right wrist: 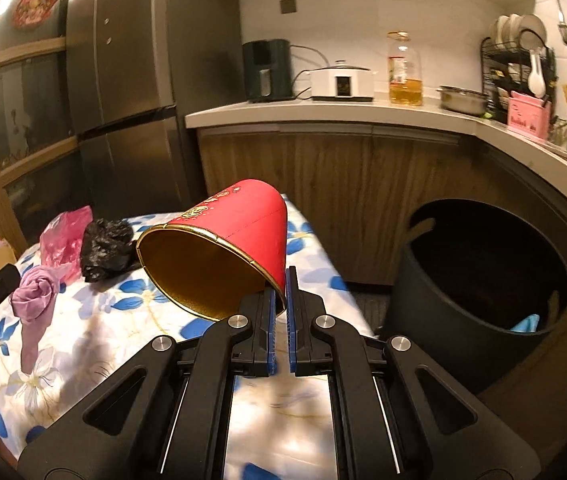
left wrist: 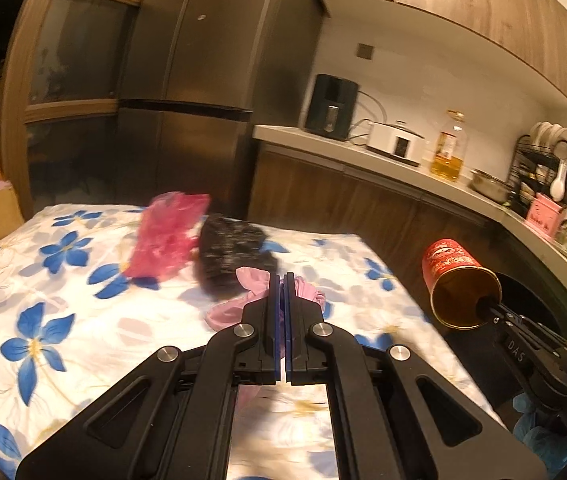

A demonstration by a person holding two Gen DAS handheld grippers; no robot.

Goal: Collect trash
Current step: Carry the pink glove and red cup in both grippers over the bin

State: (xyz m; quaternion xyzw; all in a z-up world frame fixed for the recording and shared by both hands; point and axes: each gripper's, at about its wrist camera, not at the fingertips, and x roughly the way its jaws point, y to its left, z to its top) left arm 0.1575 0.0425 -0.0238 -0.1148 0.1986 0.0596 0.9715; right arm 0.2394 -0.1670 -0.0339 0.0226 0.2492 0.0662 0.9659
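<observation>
The right gripper pinched the red cup's rim past the table's right edge near the open bin, while the left gripper clenched pink plastic.

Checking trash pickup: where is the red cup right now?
The red cup is clamped by its rim in the right gripper, held above the floral table's edge, left of the dark bin.

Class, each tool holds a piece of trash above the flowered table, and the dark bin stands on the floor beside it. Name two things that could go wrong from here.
1. The right tool pinches only the rim of the red cup, so the tilted cup may slip before reaching the bin.
2. The pink cloth dangles loosely from the left tool and might snag or fall.
</observation>
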